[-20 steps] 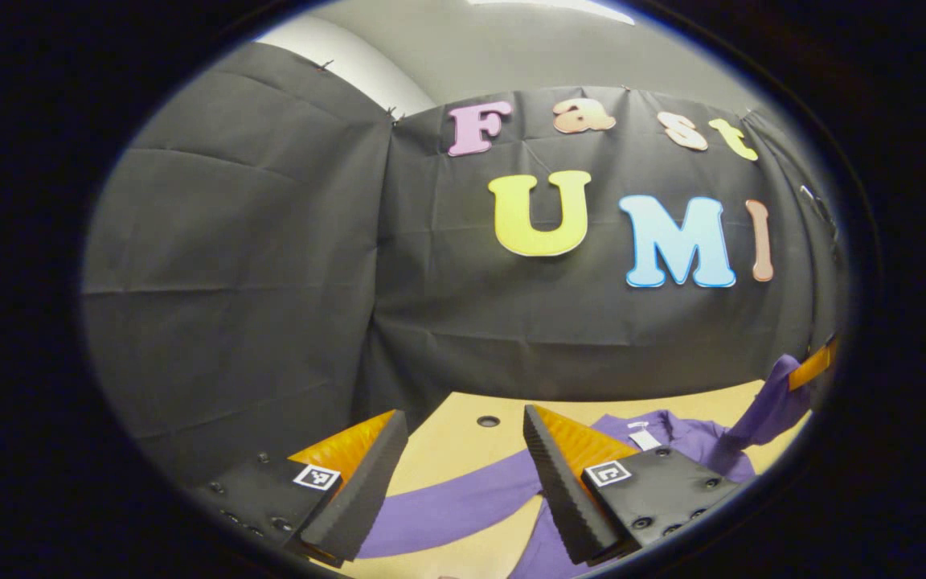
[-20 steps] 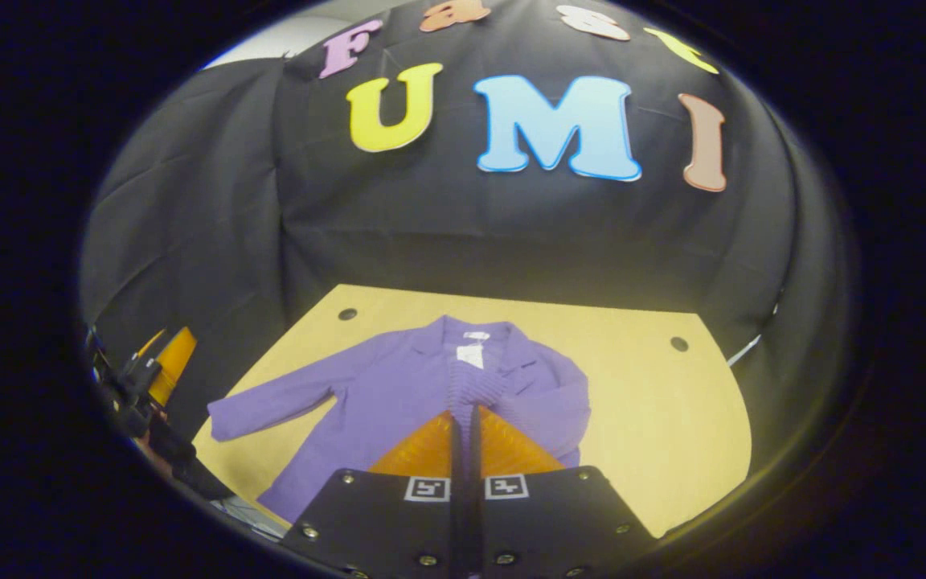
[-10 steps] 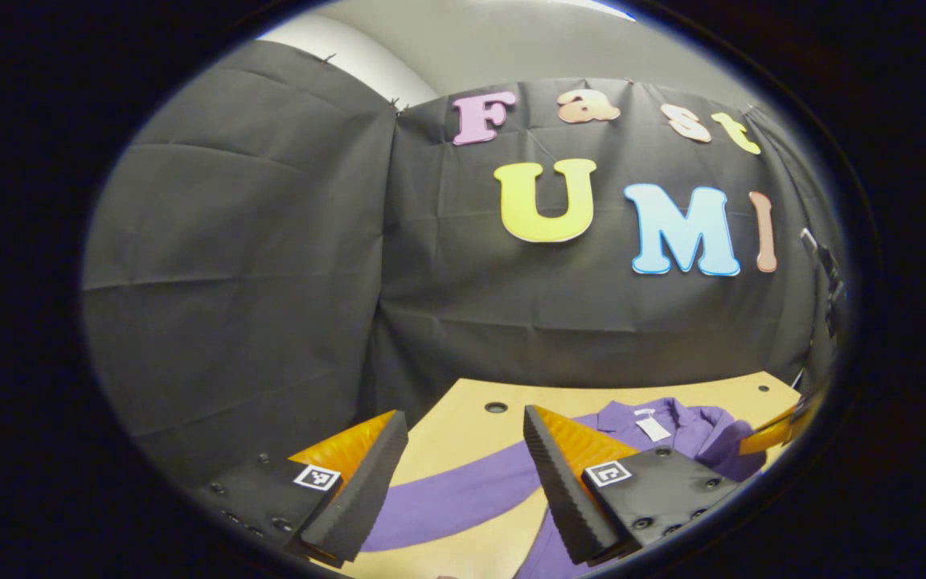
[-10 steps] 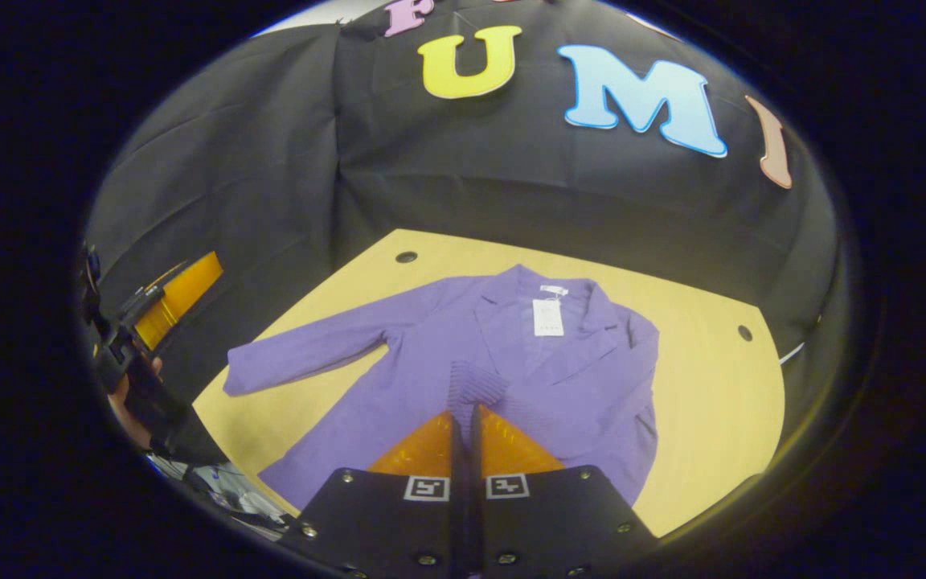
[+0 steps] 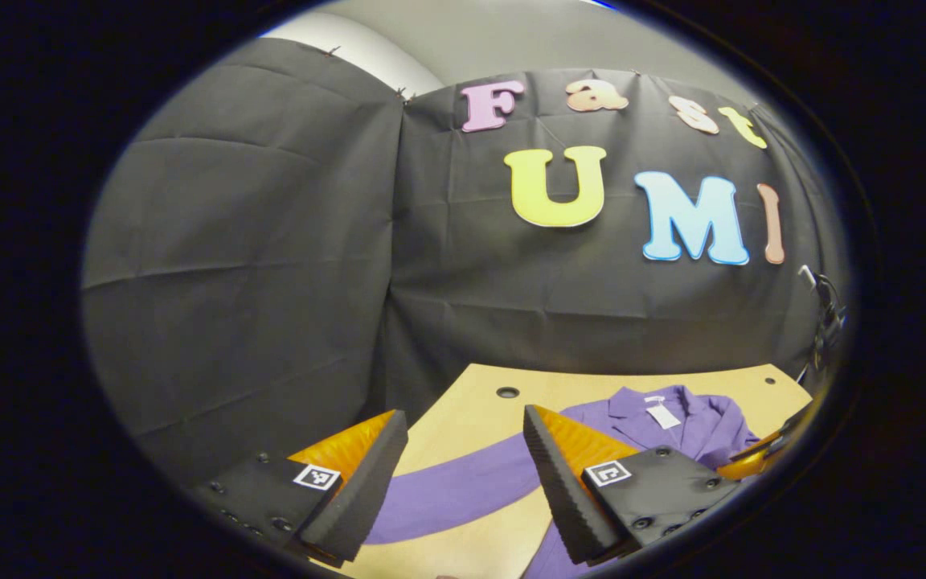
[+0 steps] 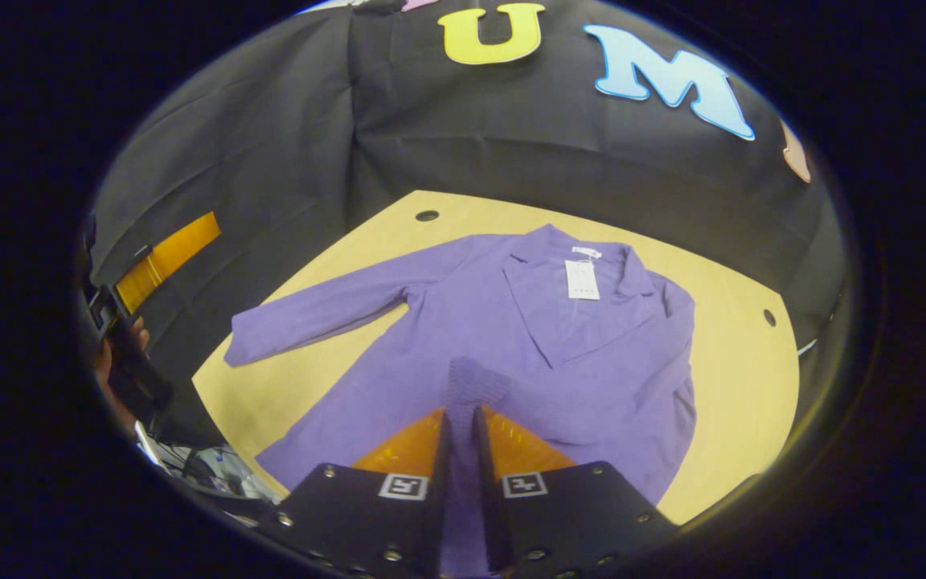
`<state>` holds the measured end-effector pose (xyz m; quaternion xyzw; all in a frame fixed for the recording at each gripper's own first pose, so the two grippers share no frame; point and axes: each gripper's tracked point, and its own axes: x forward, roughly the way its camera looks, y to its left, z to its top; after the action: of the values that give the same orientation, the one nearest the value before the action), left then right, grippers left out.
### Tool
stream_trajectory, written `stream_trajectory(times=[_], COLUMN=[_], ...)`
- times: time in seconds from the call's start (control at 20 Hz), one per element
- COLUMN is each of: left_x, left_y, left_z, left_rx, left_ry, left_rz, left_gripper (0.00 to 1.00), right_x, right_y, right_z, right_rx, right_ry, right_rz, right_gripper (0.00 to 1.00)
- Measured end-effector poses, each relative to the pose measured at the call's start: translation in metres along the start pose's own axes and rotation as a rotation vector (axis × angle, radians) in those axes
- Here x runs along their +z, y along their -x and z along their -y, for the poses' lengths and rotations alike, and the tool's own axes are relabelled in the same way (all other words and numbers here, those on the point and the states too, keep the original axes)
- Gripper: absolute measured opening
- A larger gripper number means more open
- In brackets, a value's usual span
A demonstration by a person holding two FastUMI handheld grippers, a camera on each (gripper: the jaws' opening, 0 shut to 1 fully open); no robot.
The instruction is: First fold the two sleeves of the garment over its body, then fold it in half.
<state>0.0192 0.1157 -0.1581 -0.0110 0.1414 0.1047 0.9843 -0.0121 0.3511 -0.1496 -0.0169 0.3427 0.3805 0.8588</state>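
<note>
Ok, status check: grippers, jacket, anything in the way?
Right gripper shut on the cuff, sleeve folded over the purple jacket. Left gripper open above the spread sleeve. Nothing else seen on the table.

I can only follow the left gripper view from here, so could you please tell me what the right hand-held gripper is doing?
Observer: The right hand-held gripper has its fingers close together, with the ribbed cuff of the right sleeve between them.
Operator: Thank you. Where is that cuff relative to the garment?
Observer: It sits over the middle of the purple jacket, with the right sleeve folded in across the body.
Operator: And how far does the left sleeve reach?
Observer: The left sleeve lies stretched out flat on the table, its end close to the table's edge.
</note>
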Motion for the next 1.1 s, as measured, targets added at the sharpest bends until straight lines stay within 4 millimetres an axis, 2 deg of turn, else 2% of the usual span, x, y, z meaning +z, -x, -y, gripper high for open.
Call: stream_trajectory(times=[0.05,0.1,0.15,0.2,0.25,0.3,0.45,0.6,0.8,1.1], left_x=[0.001,-0.001,-0.001,-0.001,-0.002,-0.002,-0.004,-0.016,-0.044,-0.079], left_y=[0.001,0.001,0.001,0.002,0.002,0.001,0.0,-0.002,-0.004,0.0], left_z=[0.001,0.002,0.004,0.005,0.007,0.009,0.009,0.002,-0.027,-0.072], left_rx=[0.001,-0.001,-0.002,-0.003,-0.004,-0.004,0.001,0.03,0.14,0.265], left_ry=[-0.001,-0.001,-0.002,-0.004,-0.005,-0.005,0.0,0.03,0.024,0.127], left_rz=[-0.002,-0.003,-0.004,-0.004,-0.005,-0.005,-0.011,-0.043,-0.118,-0.214], left_gripper=[0.95,0.94,0.94,0.94,0.94,0.94,0.95,0.94,0.95,0.94], right_x=[0.0,-0.001,-0.001,0.0,0.0,0.001,0.008,0.03,0.057,0.079], right_y=[0.0,0.001,0.0,0.002,0.002,0.003,0.009,0.022,0.044,0.06], right_z=[-0.001,-0.003,-0.004,-0.005,-0.005,-0.004,-0.003,0.008,0.016,0.024], right_rx=[0.005,0.014,0.02,0.022,0.019,0.017,0.019,-0.022,-0.064,-0.097], right_ry=[0.0,-0.001,-0.001,0.0,0.001,0.0,-0.003,0.024,0.063,0.092], right_rz=[0.001,0.0,0.0,0.002,0.007,0.015,0.044,0.15,0.29,0.376], right_gripper=[0.37,0.39,0.59,0.67,0.81,0.84,0.86,0.86,0.86,0.86])
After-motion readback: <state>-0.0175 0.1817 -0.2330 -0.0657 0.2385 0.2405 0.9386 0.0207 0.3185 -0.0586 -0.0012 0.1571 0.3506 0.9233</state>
